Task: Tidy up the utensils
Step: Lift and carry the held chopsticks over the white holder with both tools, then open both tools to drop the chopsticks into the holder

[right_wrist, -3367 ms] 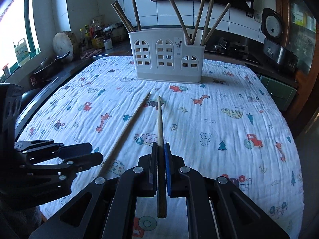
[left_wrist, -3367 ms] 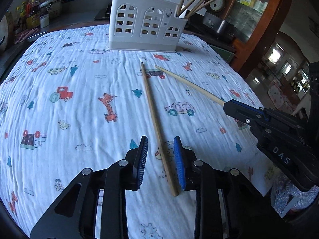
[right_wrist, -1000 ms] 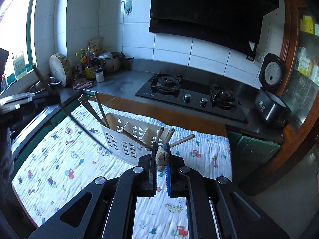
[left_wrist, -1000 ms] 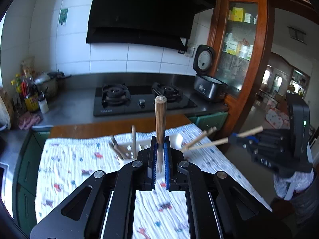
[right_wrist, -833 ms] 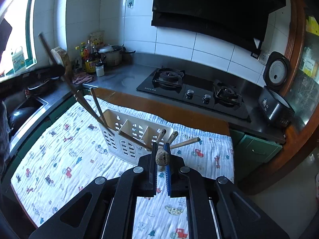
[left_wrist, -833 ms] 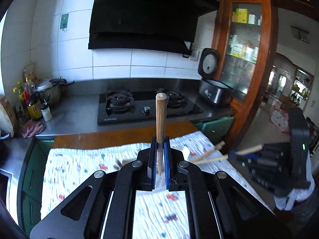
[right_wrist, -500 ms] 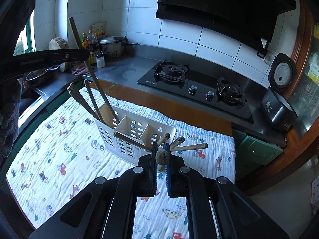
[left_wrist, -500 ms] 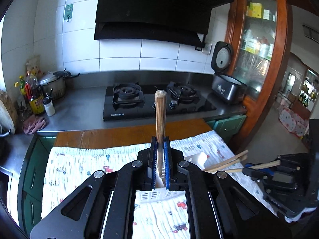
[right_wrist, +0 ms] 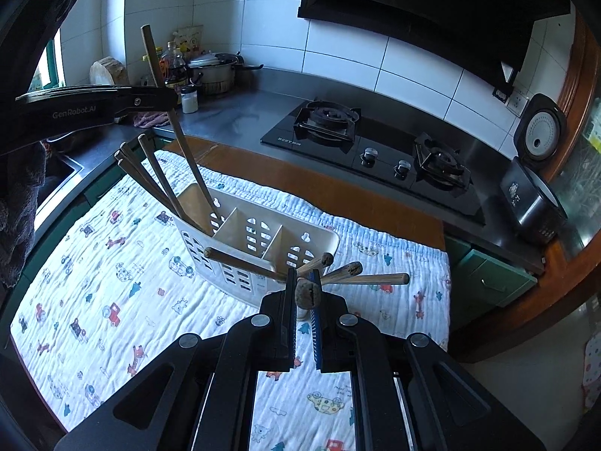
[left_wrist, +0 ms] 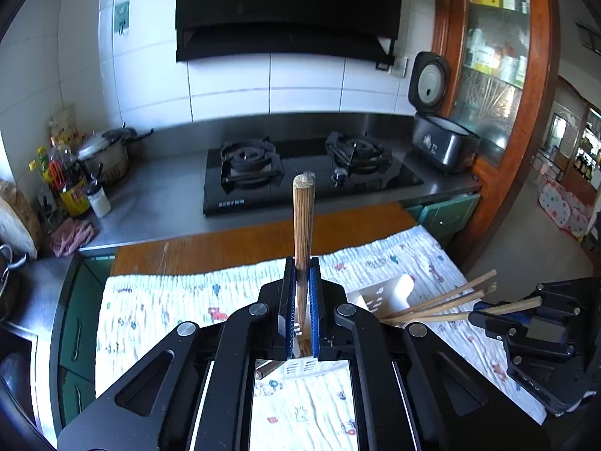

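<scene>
My left gripper (left_wrist: 302, 308) is shut on a wooden chopstick (left_wrist: 303, 225) that stands upright between its blue pads. In the right wrist view that left gripper (right_wrist: 165, 97) holds the chopstick (right_wrist: 184, 146) steeply, its lower end inside the left compartment of the white holder (right_wrist: 255, 240), beside several other chopsticks (right_wrist: 150, 176). My right gripper (right_wrist: 303, 308) is shut on a second chopstick (right_wrist: 308, 293), seen end-on just in front of the holder's right compartment; its lower end is hidden. More chopsticks (right_wrist: 338, 270) lean out of that compartment. The right gripper (left_wrist: 479, 310) also shows at the right in the left wrist view.
The holder stands on a white cloth with printed cartoons (right_wrist: 112, 282) over a wooden table (right_wrist: 338, 195). Behind it runs a steel counter with a gas hob (right_wrist: 368, 150), a rice cooker (right_wrist: 533, 195), a pot (right_wrist: 210, 71) and bottles (left_wrist: 71, 184).
Both grippers have closed in on the holder, each still gripping its chopstick. The left chopstick's lower end has come down into the left compartment.
</scene>
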### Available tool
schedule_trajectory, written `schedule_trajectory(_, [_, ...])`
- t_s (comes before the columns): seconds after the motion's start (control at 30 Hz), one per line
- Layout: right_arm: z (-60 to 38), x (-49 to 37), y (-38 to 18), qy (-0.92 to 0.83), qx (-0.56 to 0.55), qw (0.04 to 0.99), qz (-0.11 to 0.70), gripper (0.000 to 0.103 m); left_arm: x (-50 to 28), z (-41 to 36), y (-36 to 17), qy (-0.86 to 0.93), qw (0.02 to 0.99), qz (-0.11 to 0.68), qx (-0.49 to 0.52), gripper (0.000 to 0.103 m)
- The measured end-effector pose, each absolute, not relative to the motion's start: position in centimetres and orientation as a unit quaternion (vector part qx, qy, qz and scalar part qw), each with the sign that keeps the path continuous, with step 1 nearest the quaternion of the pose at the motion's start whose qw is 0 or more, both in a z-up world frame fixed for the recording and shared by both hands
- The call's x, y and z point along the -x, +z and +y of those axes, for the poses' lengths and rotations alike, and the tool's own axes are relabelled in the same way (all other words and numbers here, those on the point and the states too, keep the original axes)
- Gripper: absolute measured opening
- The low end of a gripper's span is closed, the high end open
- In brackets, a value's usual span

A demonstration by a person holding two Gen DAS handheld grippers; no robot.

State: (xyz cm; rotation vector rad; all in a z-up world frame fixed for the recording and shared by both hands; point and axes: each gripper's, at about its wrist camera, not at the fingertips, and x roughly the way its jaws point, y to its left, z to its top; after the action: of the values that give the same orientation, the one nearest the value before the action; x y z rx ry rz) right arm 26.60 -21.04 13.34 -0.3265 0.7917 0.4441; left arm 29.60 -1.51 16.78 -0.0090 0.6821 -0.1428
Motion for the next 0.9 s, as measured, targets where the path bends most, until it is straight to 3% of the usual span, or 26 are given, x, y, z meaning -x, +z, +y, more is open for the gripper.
schedule_trajectory(0.77, [-21.4,-28.0,12.0,0.206,0.139,0.887,0.389,0.007,-31.5,-1.5,13.4,-0.073,0.924,0.374,0.015,0.007])
schedule_trajectory(0.9, [-21.8,-27.8,12.3,0.207,0.131,0.890,0.384,0.011,-31.2,-1.5,13.5,-0.073,0.926,0.371,0.015,0.007])
